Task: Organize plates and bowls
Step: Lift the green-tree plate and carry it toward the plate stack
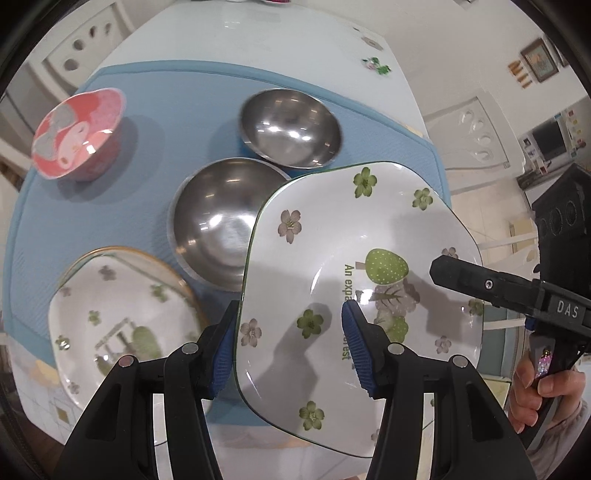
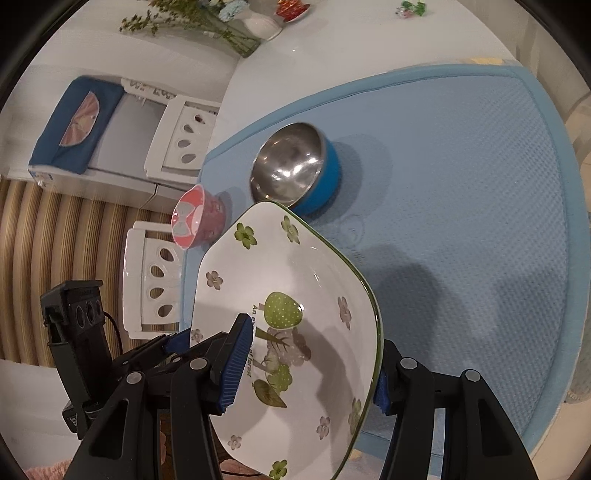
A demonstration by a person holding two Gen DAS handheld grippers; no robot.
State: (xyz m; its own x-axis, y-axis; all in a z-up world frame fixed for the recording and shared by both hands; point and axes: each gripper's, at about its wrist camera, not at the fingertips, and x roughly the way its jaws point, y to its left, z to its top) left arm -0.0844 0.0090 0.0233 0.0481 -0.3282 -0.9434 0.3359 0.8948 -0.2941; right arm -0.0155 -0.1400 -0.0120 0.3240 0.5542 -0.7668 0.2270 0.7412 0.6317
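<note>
A white square plate with green flowers and a tree print (image 1: pixel 332 236) (image 2: pixel 288 280) is held up above the blue mat, tilted. My left gripper (image 1: pixel 291 347) is shut on its near edge. My right gripper (image 2: pixel 310 365) is shut on its opposite edge and also shows in the left wrist view (image 1: pixel 465 275). A second matching plate (image 1: pixel 122 317) lies on the mat at lower left. Two steel bowls (image 1: pixel 218 218) (image 1: pixel 291 127) (image 2: pixel 291 166) sit behind the held plate, the far one with a blue outside. A pink cartoon bowl (image 1: pixel 79 133) (image 2: pixel 195 216) stands at the mat's far left.
The blue mat (image 2: pixel 461 206) covers a white table (image 1: pixel 258 37). White chairs (image 2: pixel 155 280) stand along the table's side. A vase of flowers (image 2: pixel 236 26) is at the table's far end. The right half of the mat holds nothing.
</note>
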